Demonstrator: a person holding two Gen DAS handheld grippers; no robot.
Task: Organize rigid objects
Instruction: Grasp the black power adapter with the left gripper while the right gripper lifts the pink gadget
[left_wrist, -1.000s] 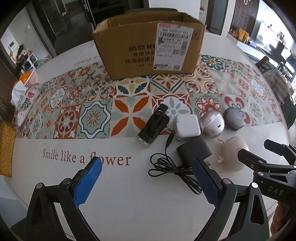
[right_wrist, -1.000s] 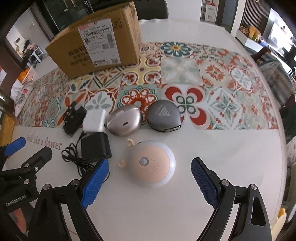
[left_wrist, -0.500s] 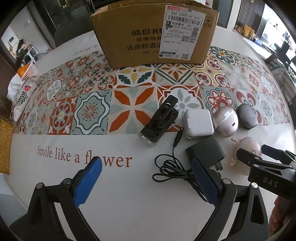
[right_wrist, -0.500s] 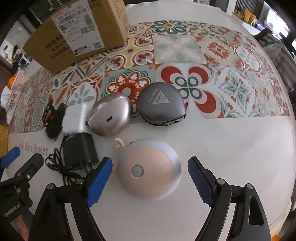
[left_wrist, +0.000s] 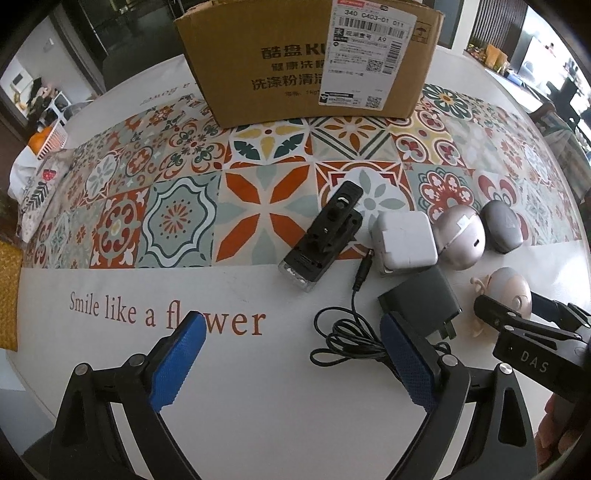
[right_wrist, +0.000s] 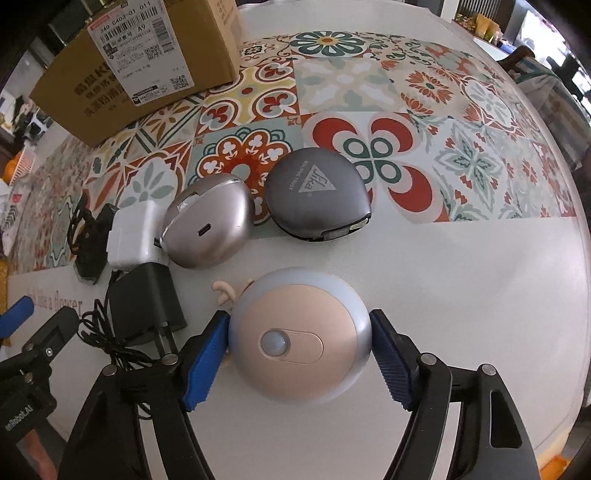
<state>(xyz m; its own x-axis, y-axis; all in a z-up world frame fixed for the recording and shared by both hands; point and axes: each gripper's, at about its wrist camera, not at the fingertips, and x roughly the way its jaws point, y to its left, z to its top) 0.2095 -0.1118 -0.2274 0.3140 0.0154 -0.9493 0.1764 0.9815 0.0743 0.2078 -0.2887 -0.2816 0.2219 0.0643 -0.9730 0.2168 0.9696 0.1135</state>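
A round pink-and-grey night light (right_wrist: 299, 336) lies on the table between the blue pads of my right gripper (right_wrist: 295, 354), which touch its sides. It also shows in the left wrist view (left_wrist: 511, 293). Beyond it lie a silver case (right_wrist: 208, 225), a dark grey round case (right_wrist: 317, 195), a white charger (right_wrist: 135, 234), a black adapter (right_wrist: 146, 302) with cable and a black clip device (left_wrist: 325, 236). My left gripper (left_wrist: 291, 358) is open and empty above the white table part, left of the adapter (left_wrist: 421, 299).
An open cardboard box (left_wrist: 310, 59) stands at the back on the patterned tablecloth (left_wrist: 177, 206). The adapter's coiled cable (left_wrist: 347, 339) lies by my left gripper's right finger. A basket (left_wrist: 48, 140) sits at the far left edge.
My right gripper moved forward and closed its jaws onto the sides of the night light. My left gripper moved forward slightly and stayed open.
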